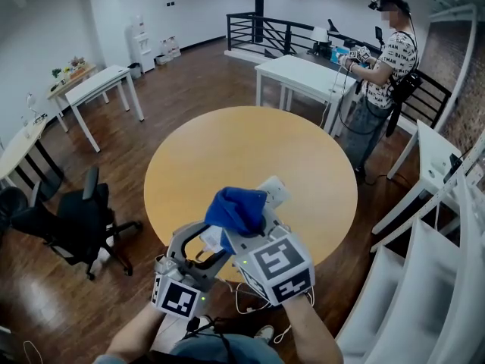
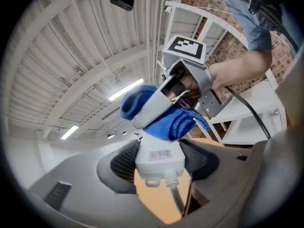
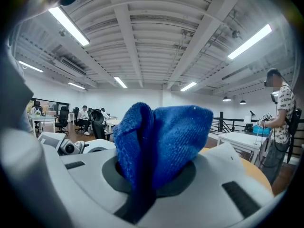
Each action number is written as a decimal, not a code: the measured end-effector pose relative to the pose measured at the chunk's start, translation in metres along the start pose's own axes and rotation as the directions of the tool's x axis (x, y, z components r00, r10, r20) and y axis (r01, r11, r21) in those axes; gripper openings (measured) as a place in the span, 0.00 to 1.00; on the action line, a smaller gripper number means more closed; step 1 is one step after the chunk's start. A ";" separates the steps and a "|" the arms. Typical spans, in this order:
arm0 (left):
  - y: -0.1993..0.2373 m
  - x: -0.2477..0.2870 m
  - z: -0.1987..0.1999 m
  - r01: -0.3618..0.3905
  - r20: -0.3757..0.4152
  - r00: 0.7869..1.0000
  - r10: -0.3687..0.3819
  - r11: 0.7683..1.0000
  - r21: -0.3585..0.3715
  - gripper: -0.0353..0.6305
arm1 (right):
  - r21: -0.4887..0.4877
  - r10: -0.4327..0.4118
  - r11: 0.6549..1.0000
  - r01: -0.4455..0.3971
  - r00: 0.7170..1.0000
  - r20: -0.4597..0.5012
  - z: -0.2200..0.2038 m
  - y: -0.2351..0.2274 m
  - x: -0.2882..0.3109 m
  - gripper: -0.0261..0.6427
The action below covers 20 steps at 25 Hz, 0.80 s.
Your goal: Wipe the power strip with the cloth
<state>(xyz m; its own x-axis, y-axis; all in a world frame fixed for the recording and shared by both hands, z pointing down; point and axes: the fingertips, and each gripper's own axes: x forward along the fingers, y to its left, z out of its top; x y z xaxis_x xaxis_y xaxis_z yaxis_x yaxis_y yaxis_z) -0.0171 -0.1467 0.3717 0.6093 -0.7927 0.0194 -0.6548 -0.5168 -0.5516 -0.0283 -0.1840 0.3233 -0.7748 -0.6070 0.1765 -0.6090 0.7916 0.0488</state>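
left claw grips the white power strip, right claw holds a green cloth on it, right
Wrong colour: the cloth is blue, as the right gripper view shows. The left claw does grip the white power strip, the right claw the cloth.

- Round table [image 1: 227, 150]: bare top from middle to far edge
- Near edge: power strip [image 1: 274, 192] and cloth [image 1: 236, 209] held above it
- Right: white stairs [image 1: 413, 279] close by
- Left: office chair [image 1: 76, 222], apart from the table
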 end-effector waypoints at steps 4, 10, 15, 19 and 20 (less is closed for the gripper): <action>0.002 -0.003 0.003 -0.003 0.014 1.000 0.003 1.000 0.003 0.48 | 0.005 -0.060 0.998 0.060 0.998 0.023 0.003 -0.028 -0.010 0.12; 0.002 -0.006 0.008 -0.003 0.039 0.999 0.003 1.000 0.006 0.48 | 0.007 -0.141 0.990 0.141 0.989 0.043 0.010 -0.063 -0.025 0.12; 0.003 -0.008 0.009 -0.002 0.048 0.999 0.002 1.000 0.006 0.48 | 0.009 -0.227 0.974 0.227 0.972 0.060 0.017 -0.100 -0.041 0.12; 0.002 -0.007 0.010 -0.001 0.051 0.999 0.001 1.000 0.005 0.48 | 0.015 -0.272 0.962 0.272 0.959 0.075 0.023 -0.119 -0.052 0.12; 0.002 -0.007 0.011 -0.001 0.052 0.999 0.000 1.000 0.006 0.48 | 0.013 -0.280 0.960 0.280 0.957 0.079 0.024 -0.121 -0.054 0.12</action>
<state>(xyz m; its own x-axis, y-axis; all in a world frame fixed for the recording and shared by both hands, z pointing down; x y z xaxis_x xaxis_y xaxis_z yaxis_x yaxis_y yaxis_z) -0.0179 -0.1387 0.3618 0.6318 -0.7748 -0.0245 -0.6524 -0.5144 -0.5566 0.0831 -0.2491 0.2845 -0.5844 -0.8077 0.0780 -0.8035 0.5894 0.0836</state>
